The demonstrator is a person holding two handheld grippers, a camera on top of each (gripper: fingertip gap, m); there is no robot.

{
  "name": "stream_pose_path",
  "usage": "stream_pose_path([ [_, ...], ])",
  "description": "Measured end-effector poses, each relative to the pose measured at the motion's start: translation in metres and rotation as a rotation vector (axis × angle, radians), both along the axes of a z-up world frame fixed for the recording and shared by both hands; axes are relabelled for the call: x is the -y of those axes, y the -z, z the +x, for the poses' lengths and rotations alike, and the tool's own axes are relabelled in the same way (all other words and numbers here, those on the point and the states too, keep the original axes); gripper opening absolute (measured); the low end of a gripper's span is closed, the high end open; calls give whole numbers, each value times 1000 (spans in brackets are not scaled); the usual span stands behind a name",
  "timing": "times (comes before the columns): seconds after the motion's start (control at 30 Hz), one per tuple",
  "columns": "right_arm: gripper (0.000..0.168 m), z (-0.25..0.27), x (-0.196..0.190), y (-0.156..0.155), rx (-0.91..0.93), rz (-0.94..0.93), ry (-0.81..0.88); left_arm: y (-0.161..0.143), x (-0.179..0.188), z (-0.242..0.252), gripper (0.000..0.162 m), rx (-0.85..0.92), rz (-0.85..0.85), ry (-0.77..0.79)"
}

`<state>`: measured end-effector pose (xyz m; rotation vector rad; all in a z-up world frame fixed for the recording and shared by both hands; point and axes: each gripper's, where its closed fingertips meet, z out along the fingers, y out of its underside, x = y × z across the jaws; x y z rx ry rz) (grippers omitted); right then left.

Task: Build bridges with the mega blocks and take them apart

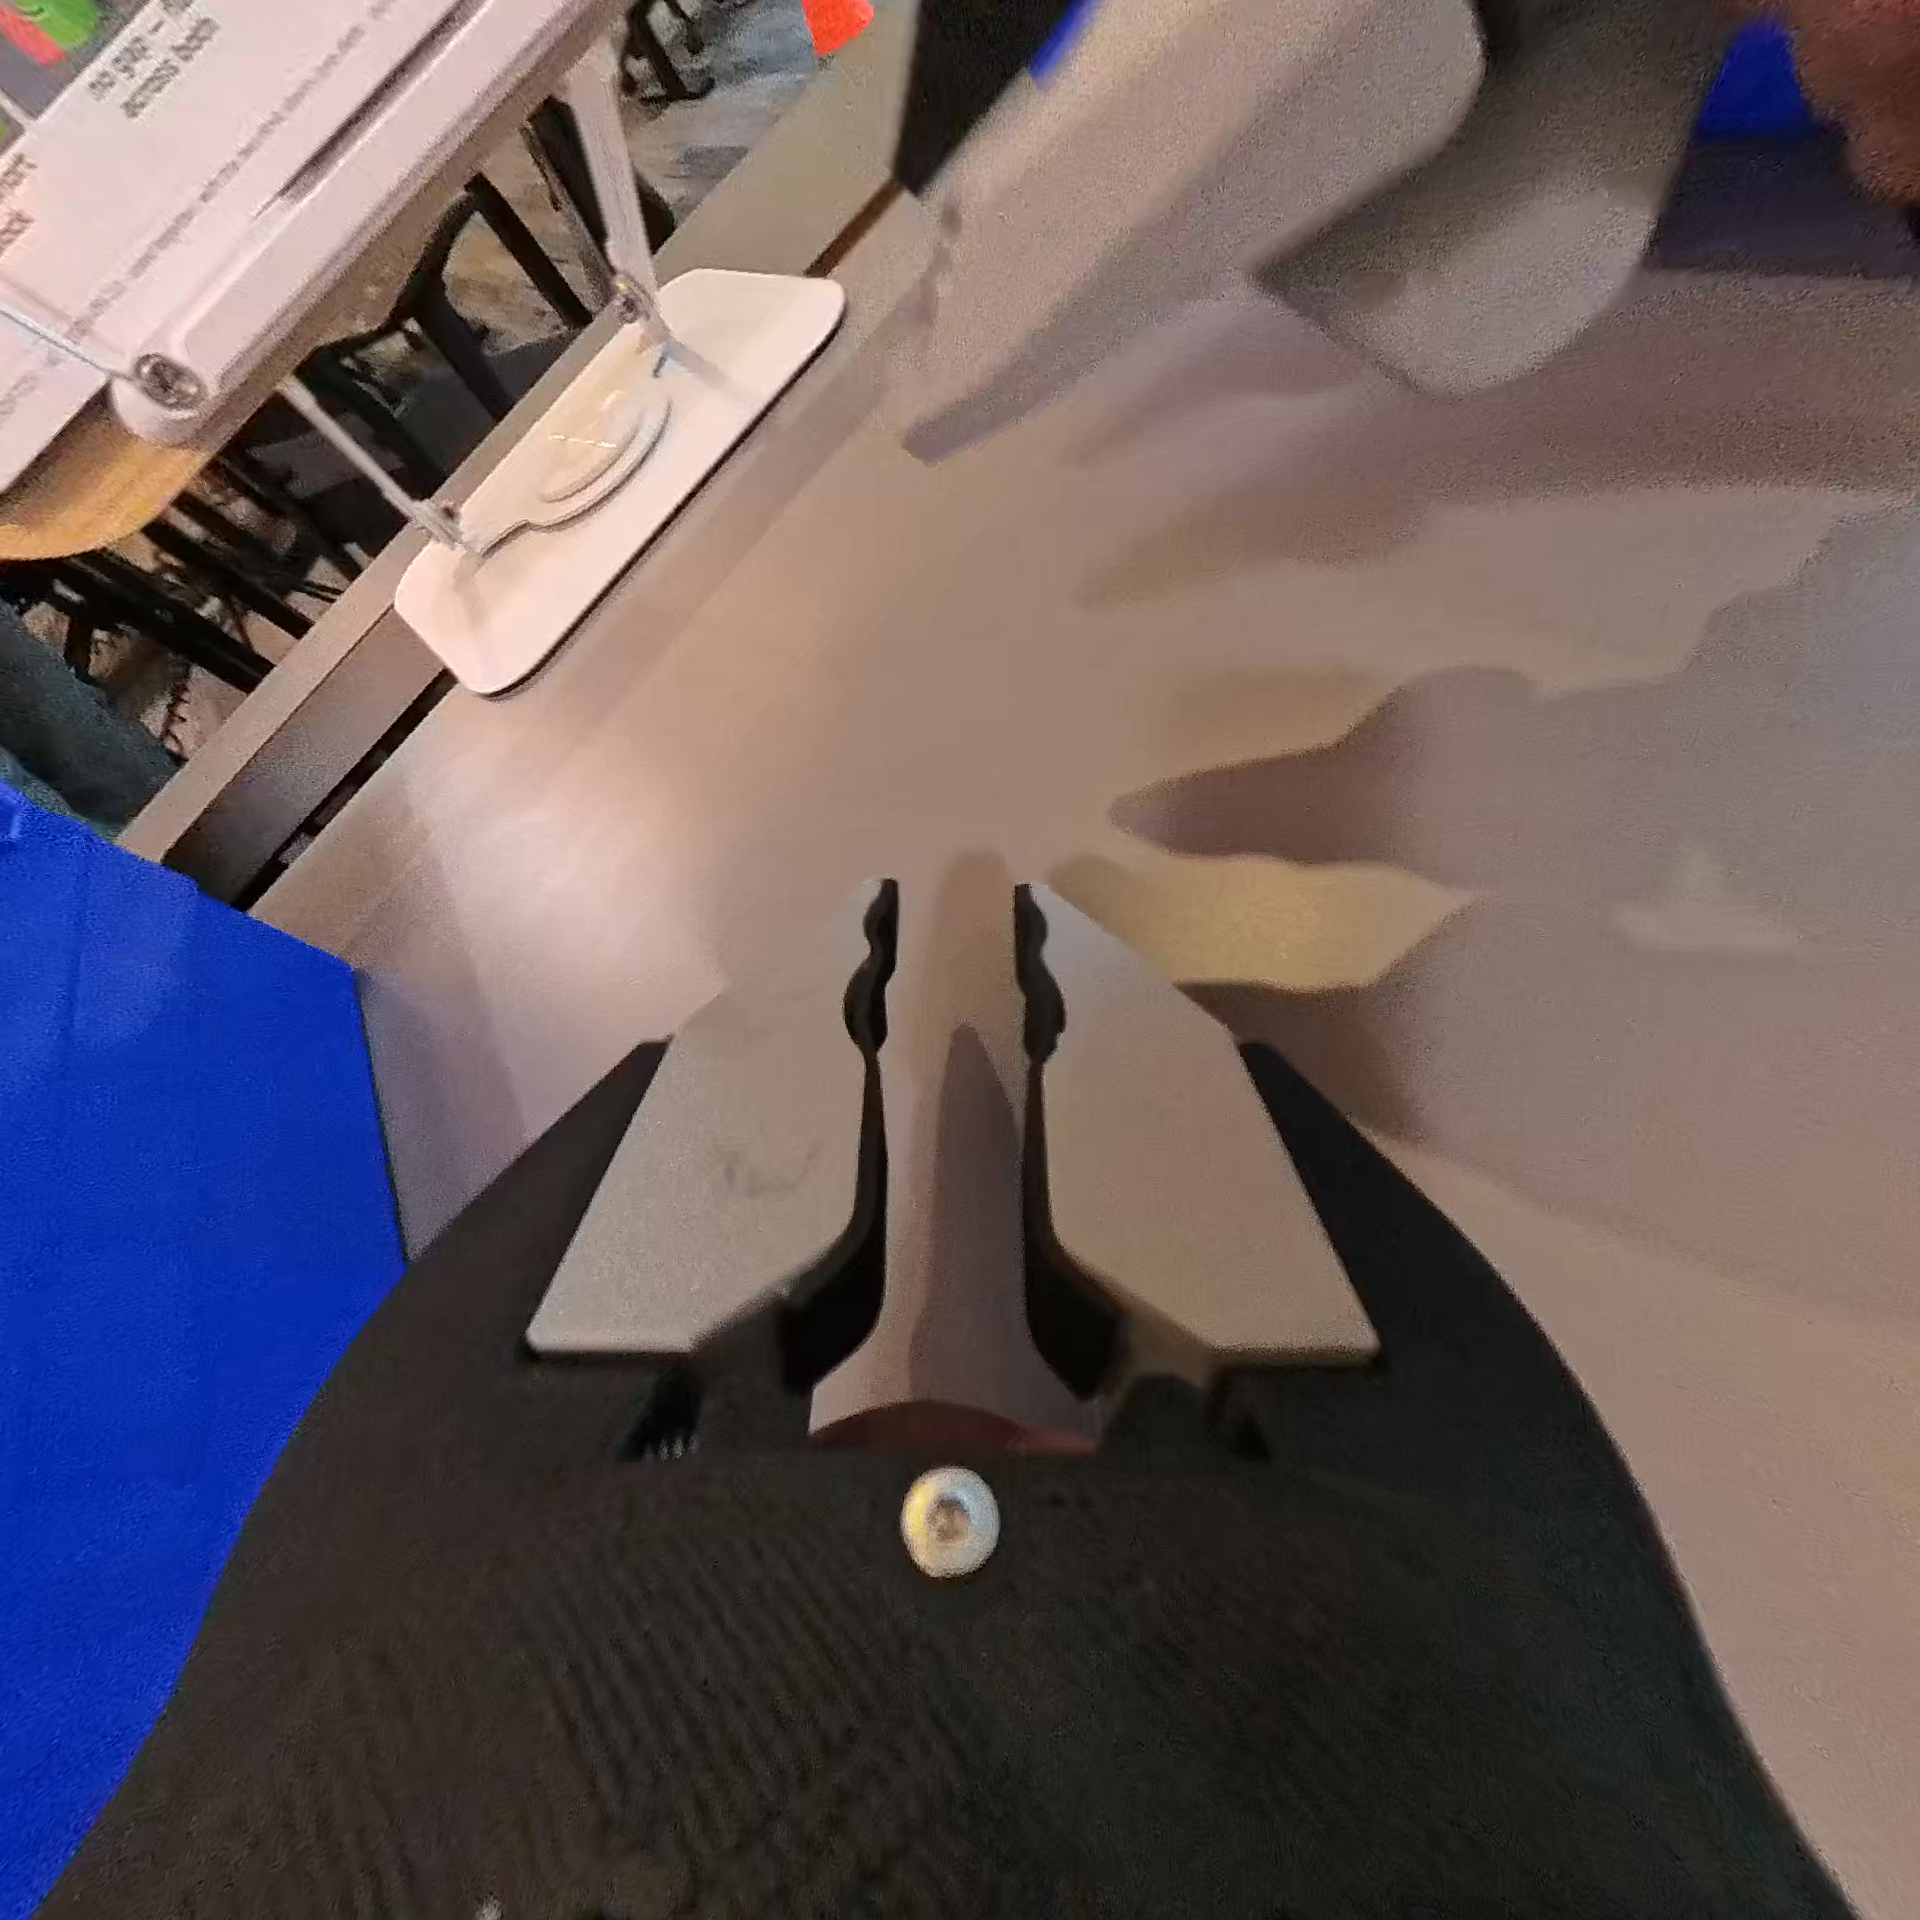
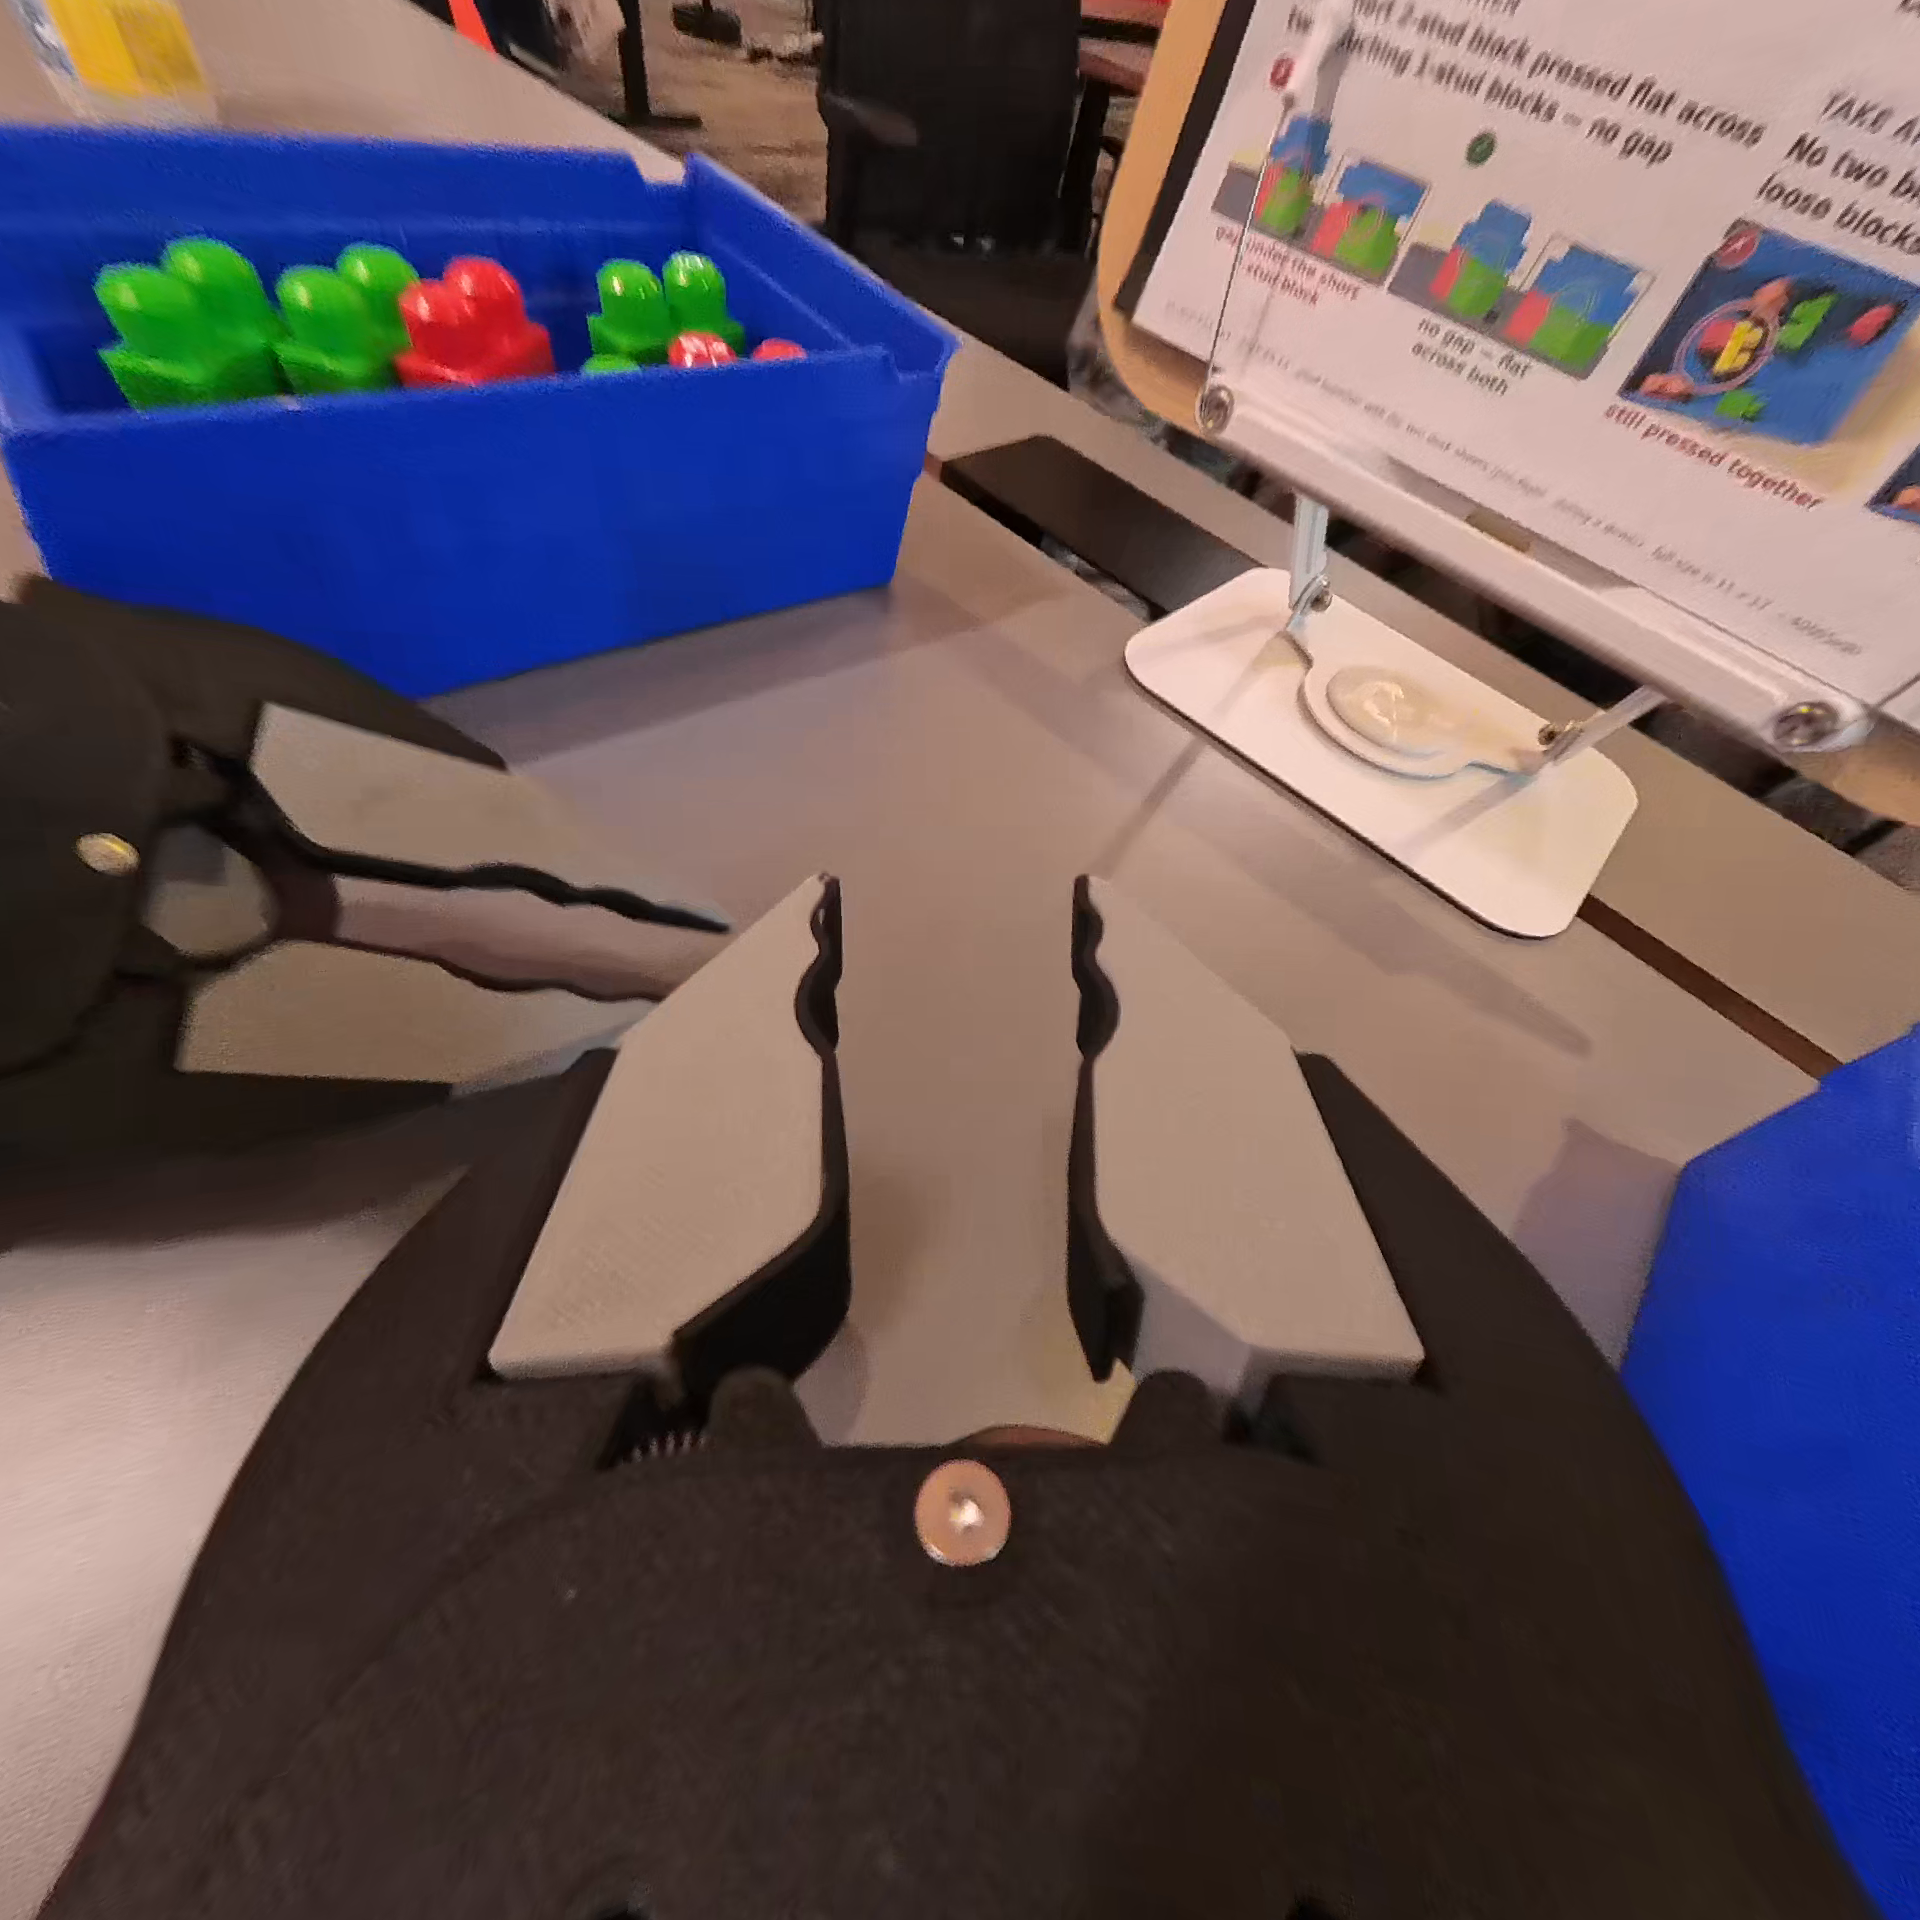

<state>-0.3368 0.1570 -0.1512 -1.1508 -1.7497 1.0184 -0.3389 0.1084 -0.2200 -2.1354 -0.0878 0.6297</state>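
Both grippers hang empty over the grey table (image 2: 935,748). The right gripper (image 2: 951,904) is spread wide, nothing between its jaws. The left gripper (image 1: 951,904) has its jaws drawn close, a slim gap between them and gripping nothing. The green and red studded plastic mega blocks (image 2: 416,322) sit heaped in the blue plastic bin (image 2: 468,520) at the table's far left corner. A white instruction card on a stand (image 2: 1558,260) rises at the far right edge.
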Motion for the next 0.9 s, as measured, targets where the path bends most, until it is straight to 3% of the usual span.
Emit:
stream_pose_path([
  [0.2, 49, -5, -15, 25, 8, -2, 70, -8, 2, -8, 35, 18, 60, -42],
  [0.4, 58, -5, -17, 39, 46, -46, 69, -13, 6, -8, 35, 1, 91, -57],
  [0.9, 62, -6, -29, 47, 70, -111, 103, -19, 10, -11, 35, 17, 126, -62],
])
